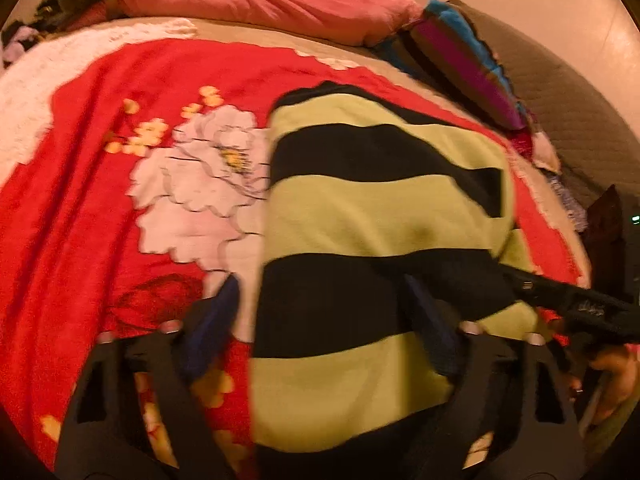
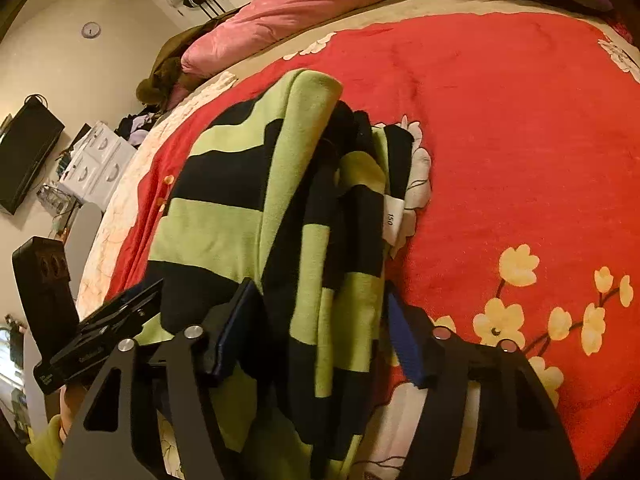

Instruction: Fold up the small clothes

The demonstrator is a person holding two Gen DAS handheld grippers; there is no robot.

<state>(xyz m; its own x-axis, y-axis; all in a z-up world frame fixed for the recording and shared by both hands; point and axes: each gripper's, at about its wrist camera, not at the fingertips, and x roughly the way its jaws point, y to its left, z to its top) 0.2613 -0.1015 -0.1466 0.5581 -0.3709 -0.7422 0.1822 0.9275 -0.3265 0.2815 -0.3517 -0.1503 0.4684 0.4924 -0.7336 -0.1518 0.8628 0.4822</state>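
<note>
Presently: striped garment (image 1: 372, 216), part-folded on bed blanket (image 1: 100, 200). Left claw (image 1: 326, 316) and right claw (image 2: 320, 312) straddle its near edges, agape, ungripped. Pinch all layers evenly before lifting.

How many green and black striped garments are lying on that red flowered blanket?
1. The green and black striped knitted garment lies partly folded on the red flowered blanket, near its close edge, between both grippers. More clothes may be hidden in the dark pile beyond the bed.

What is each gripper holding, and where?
Left gripper: nothing gripped; open jaws straddle the left edge of the green-and-black striped knit garment. Right gripper: bunched right edge between its jaws; grip cannot be told.
</note>
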